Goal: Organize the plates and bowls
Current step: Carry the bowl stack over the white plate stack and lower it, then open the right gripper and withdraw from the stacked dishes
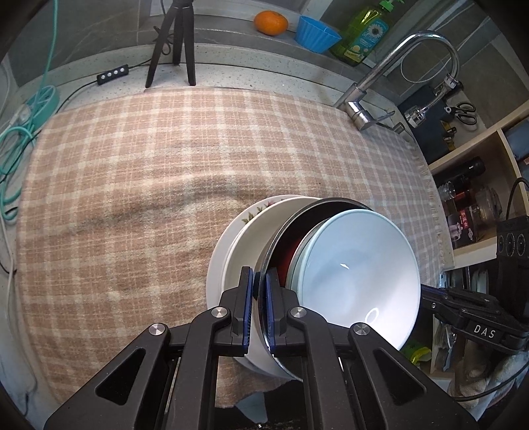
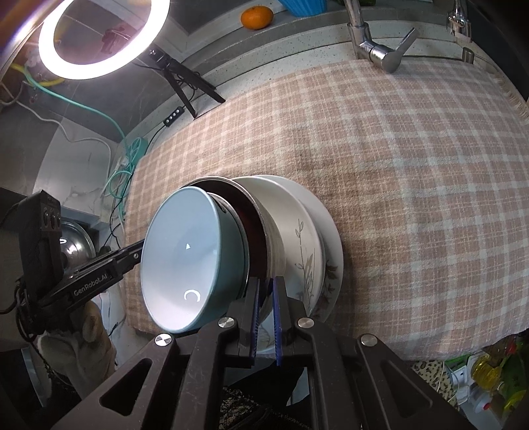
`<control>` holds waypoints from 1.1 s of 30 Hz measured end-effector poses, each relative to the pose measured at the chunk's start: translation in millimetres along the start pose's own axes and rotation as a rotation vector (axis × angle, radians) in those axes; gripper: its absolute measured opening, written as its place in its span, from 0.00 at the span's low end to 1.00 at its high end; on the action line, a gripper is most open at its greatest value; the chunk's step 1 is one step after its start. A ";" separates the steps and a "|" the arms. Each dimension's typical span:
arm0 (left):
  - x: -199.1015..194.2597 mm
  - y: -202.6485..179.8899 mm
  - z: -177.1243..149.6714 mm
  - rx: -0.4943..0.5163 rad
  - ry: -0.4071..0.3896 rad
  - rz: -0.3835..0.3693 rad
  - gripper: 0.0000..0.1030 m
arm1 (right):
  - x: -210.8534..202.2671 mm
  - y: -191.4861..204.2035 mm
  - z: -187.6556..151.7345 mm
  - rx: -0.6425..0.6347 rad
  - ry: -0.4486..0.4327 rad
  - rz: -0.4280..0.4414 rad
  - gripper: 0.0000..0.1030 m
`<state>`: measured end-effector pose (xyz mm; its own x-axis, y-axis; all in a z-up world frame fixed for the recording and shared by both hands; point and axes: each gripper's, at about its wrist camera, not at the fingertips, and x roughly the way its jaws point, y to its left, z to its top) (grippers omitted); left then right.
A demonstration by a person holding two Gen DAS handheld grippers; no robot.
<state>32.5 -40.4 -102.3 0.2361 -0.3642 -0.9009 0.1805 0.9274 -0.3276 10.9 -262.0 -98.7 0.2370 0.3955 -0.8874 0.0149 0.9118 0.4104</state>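
A nested stack sits at the near edge of the checked cloth (image 1: 148, 158). From the bottom it is a floral plate (image 1: 228, 231), a white bowl (image 1: 258, 235), a steel bowl (image 1: 281, 231) with a dark red inside, and a light blue bowl (image 1: 357, 264). My left gripper (image 1: 261, 287) is shut on the steel bowl's rim. In the right wrist view my right gripper (image 2: 264, 297) pinches the opposite side of the steel bowl (image 2: 261, 225), beside the blue bowl (image 2: 178, 258) and white bowl (image 2: 291, 231). Whether the stack rests on the cloth I cannot tell.
Along the back ledge stand an orange (image 1: 270, 21), a blue cup (image 1: 315, 33) and a green soap bottle (image 1: 363, 33). A faucet (image 1: 396, 66) rises at the back right and a tripod (image 1: 175, 43) at the back. A ring light (image 2: 99, 39) and cables (image 1: 26, 115) are on the left, shelves (image 1: 479, 198) on the right.
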 end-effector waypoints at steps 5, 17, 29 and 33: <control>0.3 1.8 -0.2 0.004 0.003 -0.002 0.04 | -1.4 -1.1 -1.4 0.002 -0.010 0.009 0.08; -25.8 5.4 -4.4 0.008 -0.083 0.048 0.15 | -20.4 7.4 -8.3 -0.067 -0.128 -0.078 0.13; -74.5 -19.3 -18.8 0.090 -0.258 0.126 0.32 | -55.6 25.9 -26.2 -0.149 -0.322 -0.202 0.30; -92.0 -35.8 -29.5 0.132 -0.335 0.143 0.59 | -70.0 38.8 -34.9 -0.192 -0.401 -0.238 0.50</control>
<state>-23.8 -37.7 -16.1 0.5630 -0.2598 -0.7846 0.2395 0.9599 -0.1460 -39.1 -250.5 -27.9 0.6037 0.1349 -0.7857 -0.0565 0.9903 0.1267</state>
